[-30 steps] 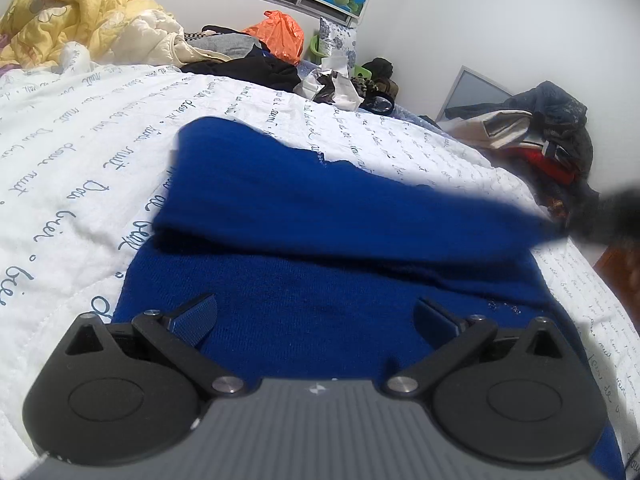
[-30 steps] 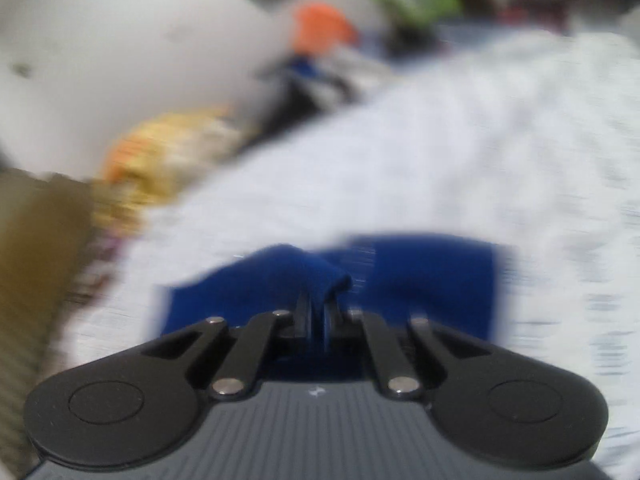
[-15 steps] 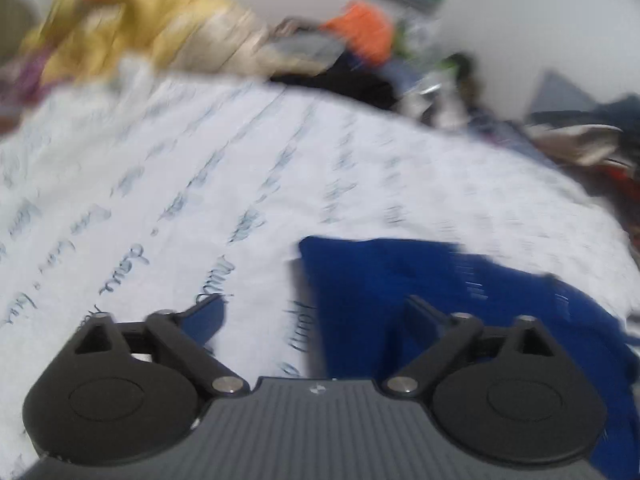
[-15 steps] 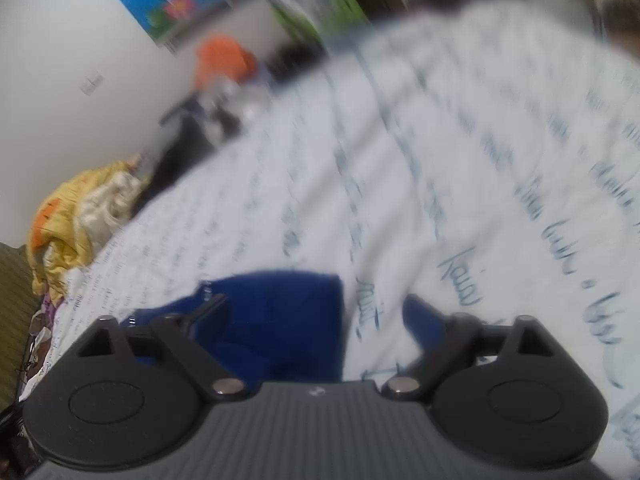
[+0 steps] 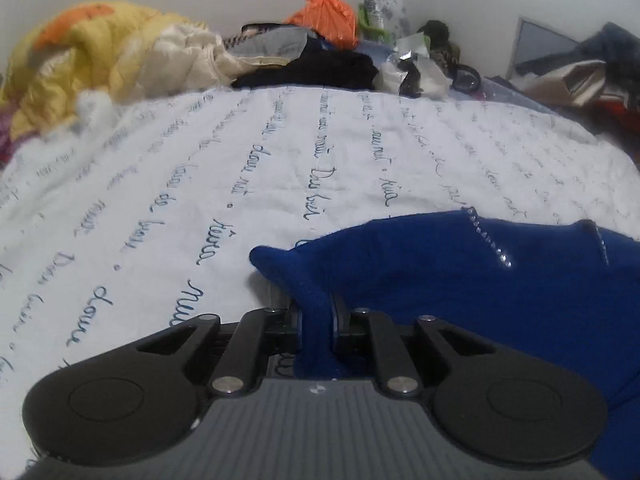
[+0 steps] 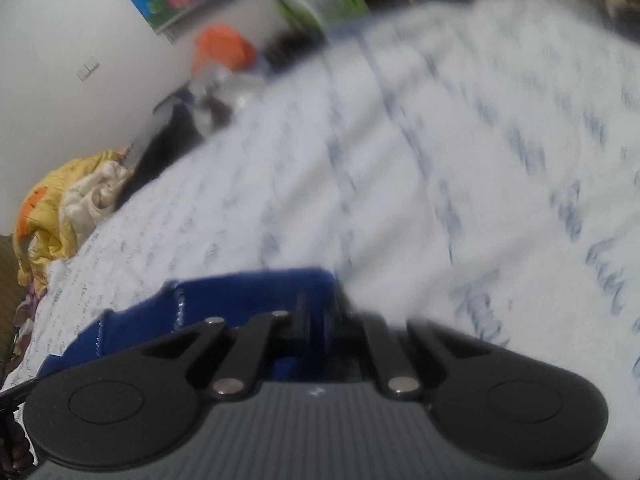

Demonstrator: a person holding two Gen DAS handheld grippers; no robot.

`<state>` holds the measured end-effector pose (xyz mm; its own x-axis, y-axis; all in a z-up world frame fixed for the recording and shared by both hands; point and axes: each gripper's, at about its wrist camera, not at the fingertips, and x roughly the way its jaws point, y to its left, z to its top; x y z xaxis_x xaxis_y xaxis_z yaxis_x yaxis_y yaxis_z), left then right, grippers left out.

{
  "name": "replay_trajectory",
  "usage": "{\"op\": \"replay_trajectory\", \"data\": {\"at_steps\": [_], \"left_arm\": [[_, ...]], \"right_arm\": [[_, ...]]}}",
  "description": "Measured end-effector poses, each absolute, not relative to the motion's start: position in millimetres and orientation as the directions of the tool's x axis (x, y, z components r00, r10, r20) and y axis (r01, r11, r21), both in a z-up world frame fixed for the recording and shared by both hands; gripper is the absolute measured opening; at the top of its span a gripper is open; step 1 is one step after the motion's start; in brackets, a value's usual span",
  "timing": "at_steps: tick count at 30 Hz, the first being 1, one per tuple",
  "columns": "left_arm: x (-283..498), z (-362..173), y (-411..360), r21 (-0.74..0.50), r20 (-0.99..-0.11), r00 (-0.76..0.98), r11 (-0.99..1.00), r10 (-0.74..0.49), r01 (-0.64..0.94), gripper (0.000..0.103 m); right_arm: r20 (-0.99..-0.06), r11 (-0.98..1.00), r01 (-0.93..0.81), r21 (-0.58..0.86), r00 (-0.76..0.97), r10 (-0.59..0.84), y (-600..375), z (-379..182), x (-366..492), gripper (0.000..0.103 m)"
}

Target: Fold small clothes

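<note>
Blue garment (image 5: 460, 276) lying on the white quilt (image 5: 280, 168), bunched toward the near right in the left wrist view, a row of small shiny studs along a seam. Left gripper (image 5: 316, 312) clamped on a pinched-up fold at the garment's left corner, fabric running down between the closed jaws. Right gripper (image 6: 320, 316) likewise closed on blue cloth (image 6: 248, 292) at its near right edge, though blurred. Script lettering printed across the quilt. Yellow bedding (image 5: 92, 68) heaped at the far left, orange bag (image 5: 328, 18) and dark clothes (image 5: 320, 68) against the far wall.
</note>
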<state>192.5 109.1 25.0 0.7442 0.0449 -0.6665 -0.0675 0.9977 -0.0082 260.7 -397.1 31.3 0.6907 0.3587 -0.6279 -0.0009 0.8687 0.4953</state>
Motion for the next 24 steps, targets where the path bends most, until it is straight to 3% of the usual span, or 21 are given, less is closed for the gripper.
{"op": "replay_trajectory", "data": {"at_steps": [3,4,5,6,7,9,11,13,14,16,17,20,24], "left_arm": [[175,39,117,-0.054,-0.663,0.748,0.997,-0.001,-0.047,0.031],[163,45,123,-0.083,-0.661,0.75,0.996,-0.023,-0.042,0.052],[149,50,131,-0.121,-0.652,0.756,0.992,-0.052,-0.036,0.074],[130,54,139,-0.162,-0.636,0.767,0.986,-0.083,-0.027,0.08],[113,56,145,-0.199,-0.627,0.77,0.98,-0.113,-0.018,0.082],[86,50,153,-0.252,-0.655,0.739,0.968,-0.162,-0.011,0.078],[70,36,154,-0.291,-0.71,0.675,0.957,-0.2,-0.023,0.061],[58,29,147,-0.277,-0.716,0.669,0.961,-0.2,-0.01,0.056],[57,28,143,-0.281,-0.721,0.659,0.96,-0.213,0.004,0.044],[61,27,134,-0.298,-0.74,0.623,0.954,-0.254,0.035,0.007],[61,28,127,-0.252,-0.748,0.627,0.967,-0.217,0.034,0.006],[57,37,126,-0.083,-0.727,0.684,0.997,-0.063,0.004,0.006],[53,32,147,-0.165,-0.751,0.65,0.986,-0.119,-0.009,0.008]], "right_arm": [[-0.6,0.825,0.032,0.565,0.701,0.384,-397,32,250,0.016],[-0.604,0.813,0.042,0.581,0.692,0.396,-397,36,243,0.022],[-0.596,0.806,0.033,0.591,0.692,0.408,-396,43,233,0.035],[-0.577,0.803,0.01,0.596,0.701,0.42,-394,49,218,0.05],[-0.565,0.805,-0.016,0.593,0.704,0.43,-391,57,202,0.058],[-0.586,0.831,-0.072,0.552,0.675,0.448,-384,63,169,0.063],[-0.644,0.871,-0.101,0.48,0.634,0.428,-374,61,141,0.063],[-0.685,0.896,-0.121,0.428,0.603,0.409,-364,55,122,0.062],[-0.687,0.898,-0.138,0.418,0.599,0.412,-360,51,114,0.06],[-0.674,0.897,-0.17,0.407,0.607,0.421,-352,48,108,0.024],[-0.685,0.898,-0.155,0.411,0.597,0.417,-350,45,111,0.004],[-0.677,0.886,-0.129,0.445,0.6,0.426,-360,41,117,0.004],[-0.632,0.833,-0.06,0.55,0.622,0.462,-393,30,110,0.003]]}}
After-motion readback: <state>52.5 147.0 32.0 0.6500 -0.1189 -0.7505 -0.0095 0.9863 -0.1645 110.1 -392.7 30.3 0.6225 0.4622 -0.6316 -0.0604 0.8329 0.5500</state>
